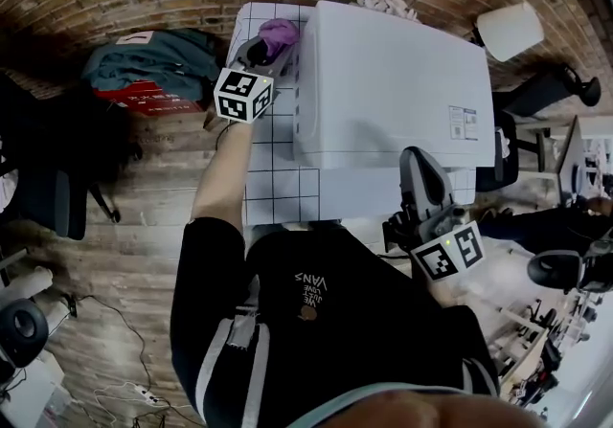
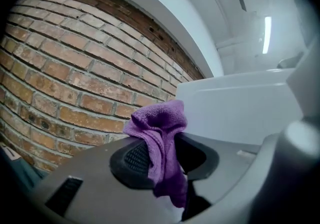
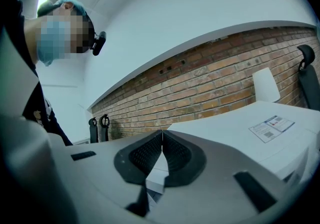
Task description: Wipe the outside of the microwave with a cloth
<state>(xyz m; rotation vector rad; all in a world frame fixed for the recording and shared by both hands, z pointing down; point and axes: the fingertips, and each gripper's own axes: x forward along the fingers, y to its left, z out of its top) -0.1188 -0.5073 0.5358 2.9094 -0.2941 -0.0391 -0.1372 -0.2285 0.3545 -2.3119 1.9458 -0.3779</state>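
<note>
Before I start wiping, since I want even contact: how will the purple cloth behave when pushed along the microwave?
Probably floppy: the cloth droops in folds where the left gripper pinches it. Likely light, as it is only a small bunch. Its fuzzy weave should drag rather than slip on the smooth microwave, so it may bunch up.

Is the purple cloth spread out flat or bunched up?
Bunched up. The cloth is pinched in the left hand-held gripper, crumpled above its jaws with a fold hanging below.
</note>
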